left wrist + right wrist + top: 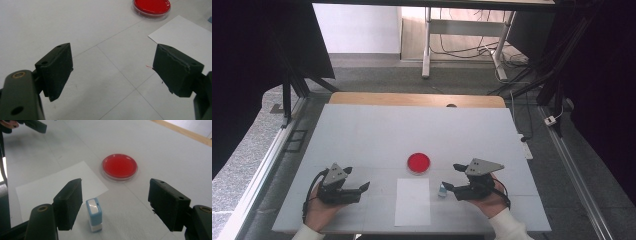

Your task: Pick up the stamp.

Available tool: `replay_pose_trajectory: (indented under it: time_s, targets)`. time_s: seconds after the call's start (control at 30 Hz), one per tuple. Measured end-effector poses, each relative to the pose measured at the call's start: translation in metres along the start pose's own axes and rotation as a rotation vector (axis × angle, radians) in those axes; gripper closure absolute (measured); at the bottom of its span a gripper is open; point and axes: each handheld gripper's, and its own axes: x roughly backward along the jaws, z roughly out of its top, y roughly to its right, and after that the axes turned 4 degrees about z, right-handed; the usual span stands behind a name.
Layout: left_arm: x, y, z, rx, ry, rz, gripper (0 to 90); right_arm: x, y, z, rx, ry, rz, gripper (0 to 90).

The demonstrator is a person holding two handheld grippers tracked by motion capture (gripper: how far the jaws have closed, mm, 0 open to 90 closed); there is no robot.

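Right hand-held gripper [116, 202] jaws wide apart, nothing clamped; small blue stamp [94, 214] upright on counter [162, 152] between them, near one jaw. Red dish [119, 167] ahead, white paper [57, 186] beside. Left hand-held gripper [112, 71] spread, empty.

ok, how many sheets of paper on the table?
1. The white paper sheet lies flat at the near edge, between the two tongs, just below the red dish, with the small blue stamp off its right side. Nothing suggests a second sheet hidden underneath.

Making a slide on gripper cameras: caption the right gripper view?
Open right gripper approaching a small upright blue-and-white stamp beside a white paper sheet, round red ink pad beyond.
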Motion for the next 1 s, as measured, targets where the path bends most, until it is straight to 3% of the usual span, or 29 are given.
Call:
replay_pose_trajectory:
  time_s: [0.27,0.43,0.67,1.0]
  targets:
    - [-0.001,-0.001,0.000,-0.006,-0.008,-0.007,16.7,-0.016,-0.005,-0.007,0.017,-0.059,0.041,29.8]
    - [-0.001,0.000,0.000,-0.008,-0.008,-0.005,16.7,-0.019,-0.010,-0.008,0.037,-0.069,0.055,33.2]
    - [-0.002,0.001,-0.001,-0.015,-0.013,-0.005,16.8,-0.024,-0.012,-0.013,0.054,-0.091,0.077,44.2]
    - [-0.002,0.001,-0.001,-0.018,-0.016,-0.003,16.8,-0.028,-0.012,-0.017,0.090,-0.118,0.068,59.9]
